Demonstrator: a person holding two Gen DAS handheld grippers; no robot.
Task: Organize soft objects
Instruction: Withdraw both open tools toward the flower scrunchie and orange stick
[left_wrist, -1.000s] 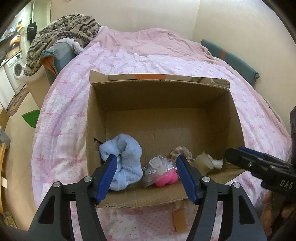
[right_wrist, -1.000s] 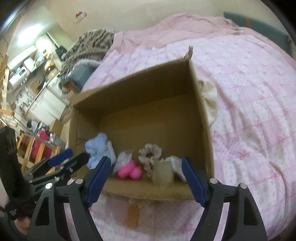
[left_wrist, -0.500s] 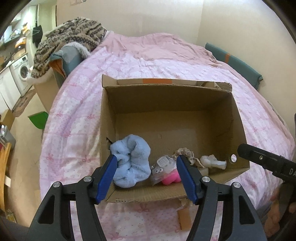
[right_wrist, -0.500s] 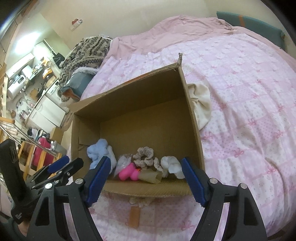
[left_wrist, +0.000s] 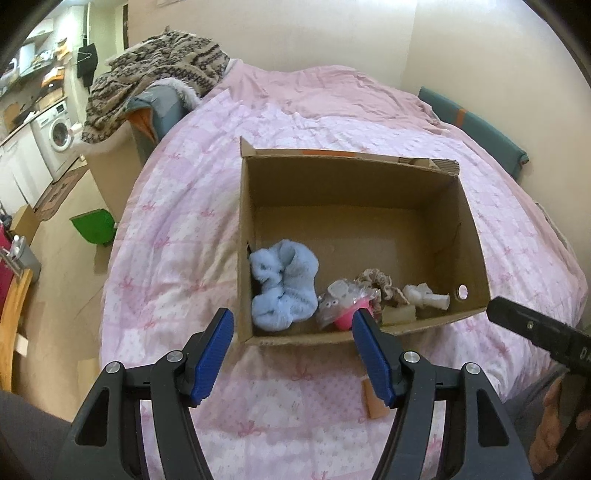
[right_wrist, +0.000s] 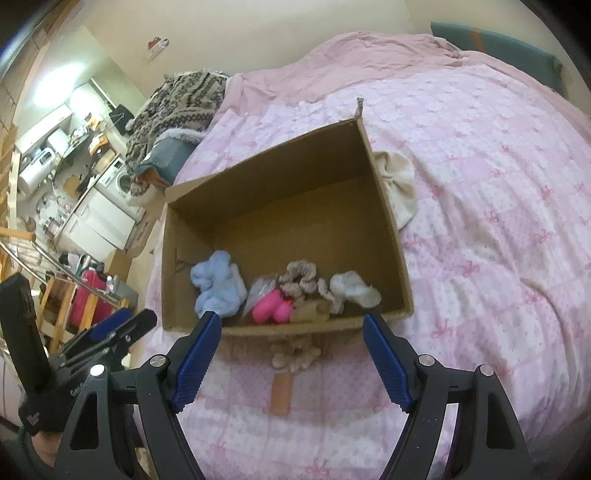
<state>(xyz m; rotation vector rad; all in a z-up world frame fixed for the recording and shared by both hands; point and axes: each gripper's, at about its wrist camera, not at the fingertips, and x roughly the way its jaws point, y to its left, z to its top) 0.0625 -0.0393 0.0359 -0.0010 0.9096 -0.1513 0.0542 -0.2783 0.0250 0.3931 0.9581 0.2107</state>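
Both grippers, left gripper (left_wrist: 291, 352) and right gripper (right_wrist: 291, 356), jaws apart, empty, short of cardboard box (left_wrist: 369, 177) on pink bedspread (left_wrist: 177, 236). Inside near wall: blue fleece (left_wrist: 282, 284), pink toy (right_wrist: 269, 306), scrunchie (right_wrist: 299, 277), white sock (right_wrist: 352, 291). Cream cloth (right_wrist: 397, 184) outside box's right.

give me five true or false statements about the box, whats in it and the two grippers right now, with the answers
1. The cardboard box sits on a pink bedspread. True.
2. The light blue fluffy item lies on the bedspread outside the box. False: it is inside the box, in a near corner.
3. The left gripper is shut on the pink toy. False: its fingers are apart with nothing between them.
4. A cream cloth lies outside the box against its side wall. True.
5. The right gripper holds a scrunchie. False: it is open and empty; a beige scrunchie lies in the box.
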